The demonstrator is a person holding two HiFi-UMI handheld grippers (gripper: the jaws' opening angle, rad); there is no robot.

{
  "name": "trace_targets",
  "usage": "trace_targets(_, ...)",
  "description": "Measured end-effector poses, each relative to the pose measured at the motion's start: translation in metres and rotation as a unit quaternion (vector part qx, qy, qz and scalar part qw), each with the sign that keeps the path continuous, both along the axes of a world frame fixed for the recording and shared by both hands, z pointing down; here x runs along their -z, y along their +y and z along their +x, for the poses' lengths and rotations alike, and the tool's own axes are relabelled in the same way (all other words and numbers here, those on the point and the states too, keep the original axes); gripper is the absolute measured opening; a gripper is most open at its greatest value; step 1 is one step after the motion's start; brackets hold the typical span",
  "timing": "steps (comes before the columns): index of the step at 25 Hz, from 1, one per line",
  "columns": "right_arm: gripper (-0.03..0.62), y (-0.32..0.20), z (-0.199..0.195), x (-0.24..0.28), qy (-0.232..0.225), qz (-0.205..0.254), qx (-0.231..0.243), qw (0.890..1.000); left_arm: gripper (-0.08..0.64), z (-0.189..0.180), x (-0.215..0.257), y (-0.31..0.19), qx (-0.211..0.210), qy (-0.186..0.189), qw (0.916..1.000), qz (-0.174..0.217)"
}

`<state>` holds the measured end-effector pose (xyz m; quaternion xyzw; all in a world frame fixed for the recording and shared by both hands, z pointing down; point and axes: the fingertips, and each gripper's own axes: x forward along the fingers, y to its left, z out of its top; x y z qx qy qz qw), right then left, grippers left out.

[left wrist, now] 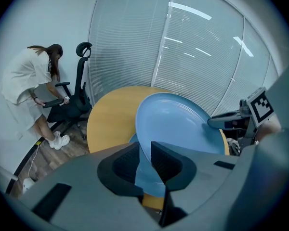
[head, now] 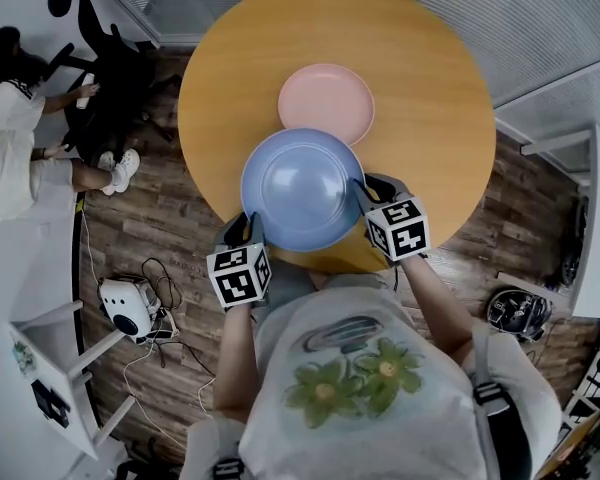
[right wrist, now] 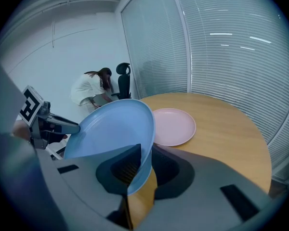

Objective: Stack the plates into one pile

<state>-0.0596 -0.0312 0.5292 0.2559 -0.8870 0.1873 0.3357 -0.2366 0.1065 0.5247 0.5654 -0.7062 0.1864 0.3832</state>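
Head view: both tongs clamped on the blue plate (head: 302,190) over the near side of the tabletop (head: 430,88)

Closest to me, my left tongs (head: 242,230) bite the plate's near-left rim and my right tongs (head: 372,190) bite its right rim, so I carry the plate between the two; in the left gripper view the rim sits pinched between my left tongs (left wrist: 145,160), and the blue plate (left wrist: 178,124) rises from them tilted, clear of the wood; in the right gripper view the opposite rim is pressed the same way in my right tongs (right wrist: 144,165), with the blue plate (right wrist: 111,129) sloping up to the left. Just beyond, the pink plate (head: 326,103) lies flat near the middle of the round tabletop; from above, the blue plate's far edge overlaps the pink plate's near edge, though I cannot tell whether they touch; the right gripper view shows the pink plate (right wrist: 173,125) just beside the blue rim. Farther off, closed blinds (right wrist: 231,47) run behind the tabletop; at the far left a person (head: 10,138) bends toward a black office chair (head: 110,88) on the wooden floor (head: 170,228).
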Motion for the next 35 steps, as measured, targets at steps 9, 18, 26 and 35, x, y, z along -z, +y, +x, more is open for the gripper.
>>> trace_targets(9,0.074,0.009,-0.009,-0.019,0.019,-0.017,-0.002,1.000,0.091,-0.011,-0.015,0.003,-0.015,0.005,0.9995,-0.027)
trace_targets(18,0.074,0.013,-0.014,-0.052,0.040,-0.033,-0.021,0.998,0.091,-0.020,-0.056,0.003,-0.038,0.015,0.9966,-0.071)
trace_targets(26,0.074,0.021,-0.009,-0.088,0.058,-0.053,-0.043,0.996,0.092,-0.020,-0.084,0.003,-0.064,0.014,0.9930,-0.098)
trace_targets(35,0.074,0.024,-0.013,-0.111,0.077,-0.064,-0.050,0.994,0.092,-0.026,-0.105,0.003,-0.084,0.019,0.9890,-0.120)
